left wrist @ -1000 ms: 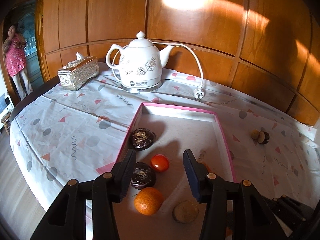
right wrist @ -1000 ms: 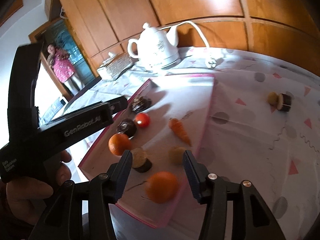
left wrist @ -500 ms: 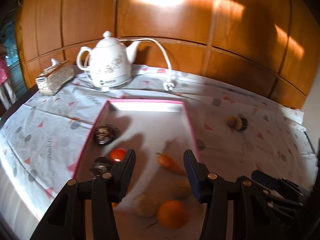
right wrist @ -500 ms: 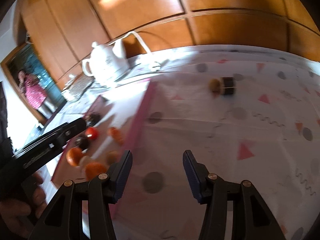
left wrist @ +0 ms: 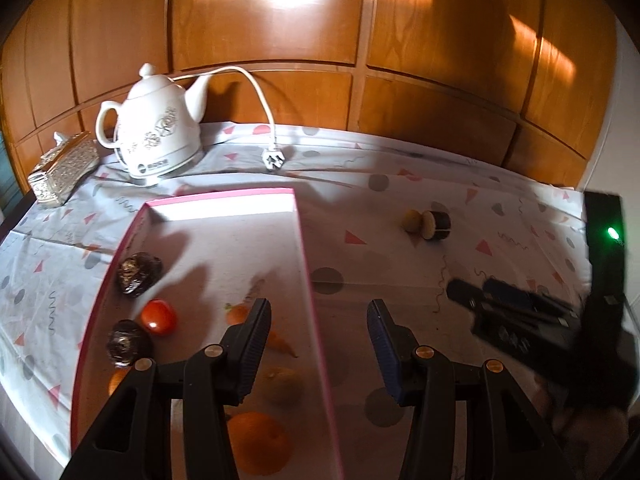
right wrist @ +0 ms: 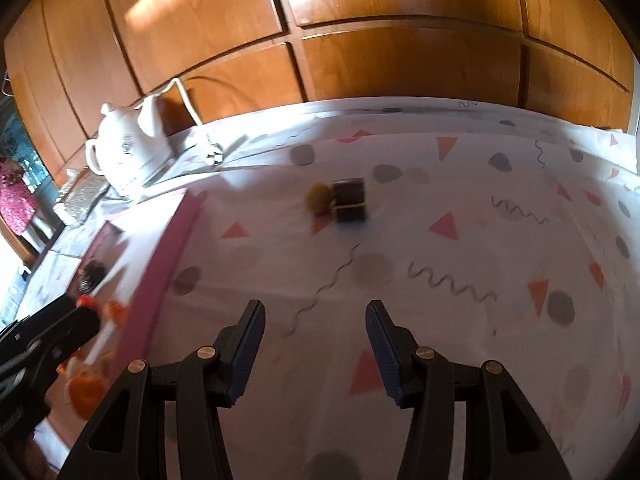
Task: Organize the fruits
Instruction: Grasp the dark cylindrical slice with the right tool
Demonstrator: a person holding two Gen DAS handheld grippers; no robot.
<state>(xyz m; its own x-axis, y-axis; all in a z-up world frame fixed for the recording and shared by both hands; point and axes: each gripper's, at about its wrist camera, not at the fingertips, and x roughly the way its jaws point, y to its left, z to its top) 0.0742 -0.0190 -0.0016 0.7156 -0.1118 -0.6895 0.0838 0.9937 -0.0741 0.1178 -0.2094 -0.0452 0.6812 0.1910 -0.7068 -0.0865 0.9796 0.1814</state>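
A wall of brown wood panels (left wrist: 400,40) fills the upper half of both views. Below it lies a white tablecloth (left wrist: 400,280) printed with pink triangles, grey dots and squiggles. On the cloth, a shallow tray (left wrist: 306,264) with a pink rim takes up the left wrist view from 9 o'clock down to 6 o'clock.

A white teapot (left wrist: 156,132) stands at 10 o'clock beyond the tray, its cord and plug (left wrist: 274,158) trailing to its right. A silver tissue box (left wrist: 62,170) sits at 9 o'clock, left of the teapot.

The left gripper (left wrist: 316,344) hovers over the tray's right rim, jaws partly open with nothing between them. The right gripper (right wrist: 314,344) hovers over bare cloth, jaws partly open and empty, having just been closing slightly; it also shows at 3 o'clock in the left wrist view.

Inside the tray lie an orange (left wrist: 258,448) at 6 o'clock, a tan round fruit (left wrist: 284,386) just above it, a carrot (left wrist: 240,316) partly hidden by the left finger, a red tomato (left wrist: 159,316) and two dark round fruits (left wrist: 138,272) along the left rim at 8 o'clock.

Outside the tray, at 2 o'clock on the cloth, a small yellow fruit (right wrist: 320,198) touches a dark cylindrical piece (right wrist: 350,200).
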